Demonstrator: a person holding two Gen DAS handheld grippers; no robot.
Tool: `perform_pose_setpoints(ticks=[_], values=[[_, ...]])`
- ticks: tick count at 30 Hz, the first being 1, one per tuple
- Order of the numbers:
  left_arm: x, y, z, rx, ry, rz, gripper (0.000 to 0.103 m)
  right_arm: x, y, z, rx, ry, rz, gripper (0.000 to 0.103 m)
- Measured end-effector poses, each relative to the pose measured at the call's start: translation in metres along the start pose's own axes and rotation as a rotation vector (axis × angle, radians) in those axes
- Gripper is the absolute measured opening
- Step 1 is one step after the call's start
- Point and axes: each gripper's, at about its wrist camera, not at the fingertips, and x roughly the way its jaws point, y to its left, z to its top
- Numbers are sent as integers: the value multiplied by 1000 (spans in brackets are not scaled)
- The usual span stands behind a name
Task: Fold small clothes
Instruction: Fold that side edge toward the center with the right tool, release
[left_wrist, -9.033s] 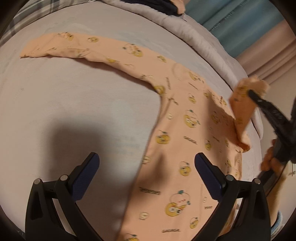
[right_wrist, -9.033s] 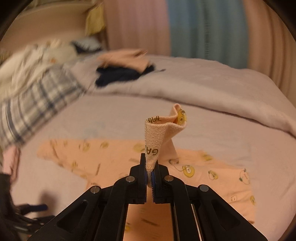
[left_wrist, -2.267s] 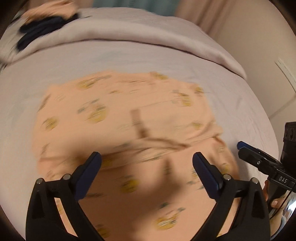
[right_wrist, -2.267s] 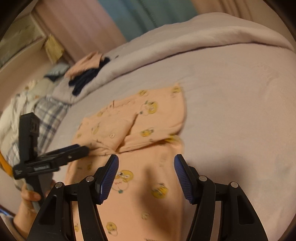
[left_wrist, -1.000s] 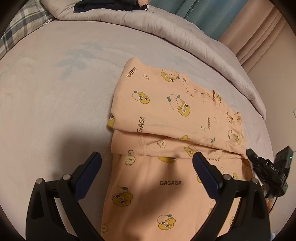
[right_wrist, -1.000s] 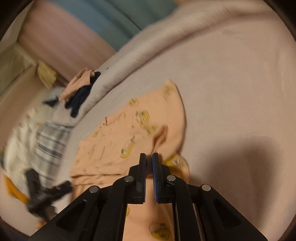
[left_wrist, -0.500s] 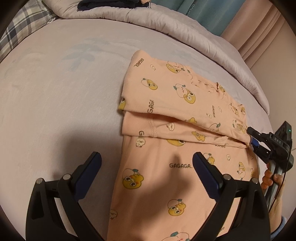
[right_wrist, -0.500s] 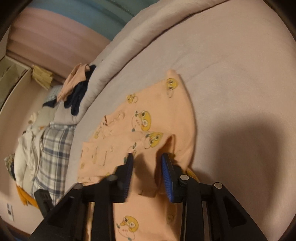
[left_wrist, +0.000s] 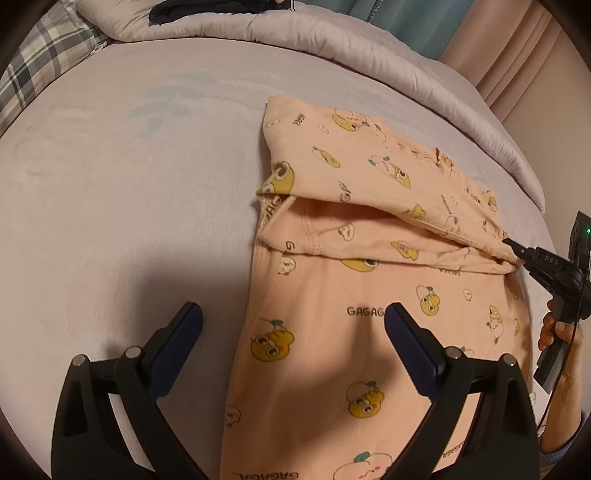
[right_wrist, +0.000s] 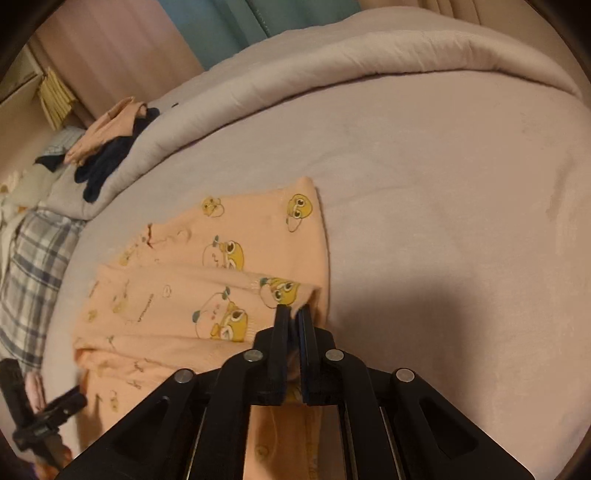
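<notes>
A peach baby garment (left_wrist: 369, 258) printed with yellow cartoon faces lies on the grey bed (left_wrist: 129, 221), its top part folded over in layers. My left gripper (left_wrist: 291, 325) is open and empty, hovering over the garment's lower left edge. My right gripper (right_wrist: 293, 314) is shut on the folded edge of the garment (right_wrist: 221, 288) at its right side. It also shows at the right in the left wrist view (left_wrist: 517, 254), pinching that fold. The left gripper appears at the lower left in the right wrist view (right_wrist: 70, 402).
A rolled grey duvet (left_wrist: 332, 40) runs along the far side of the bed. Dark and peach clothes (right_wrist: 110, 147) lie piled on it. A plaid pillow (left_wrist: 44, 66) lies at the far left. Curtains (right_wrist: 229, 26) hang behind.
My right gripper has closed on the garment's folded right edge; half a second ago its jaws were open around it. My left gripper stayed open and shifted slightly closer.
</notes>
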Motion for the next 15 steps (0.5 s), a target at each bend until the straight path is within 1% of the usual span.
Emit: perform_pose_setpoints(ticks=[1, 3, 4, 6, 8, 9, 11, 13, 15], values=[[-1, -1, -2, 6, 2, 3, 99, -4, 1, -1, 3, -11, -7, 5], [-5, -3, -7, 14, 7, 13, 99, -18, 7, -3, -21, -67, -29, 6], [-7, -4, -10, 20, 8, 14, 99, -27, 13, -5, -53, -103, -15, 6], [-12, -8, -18, 30, 7, 18, 99, -29, 25, -8, -108, -120, 40, 6], [-17, -10, -26, 33, 5, 13, 99, -17, 31, -12, -143, -55, 88, 6], [-19, -10, -30, 33, 5, 10, 99, -4, 31, -13, -148, 0, 61, 6], [-24, -11, -39, 37, 2, 4, 99, 11, 26, -19, -155, 52, 11, 6], [-29, -9, -49, 40, 6, 5, 99, 9, 24, -20, -136, 44, 20, 6], [-34, -6, -59, 39, 12, 7, 99, -2, 22, -24, -123, 49, 13, 6]])
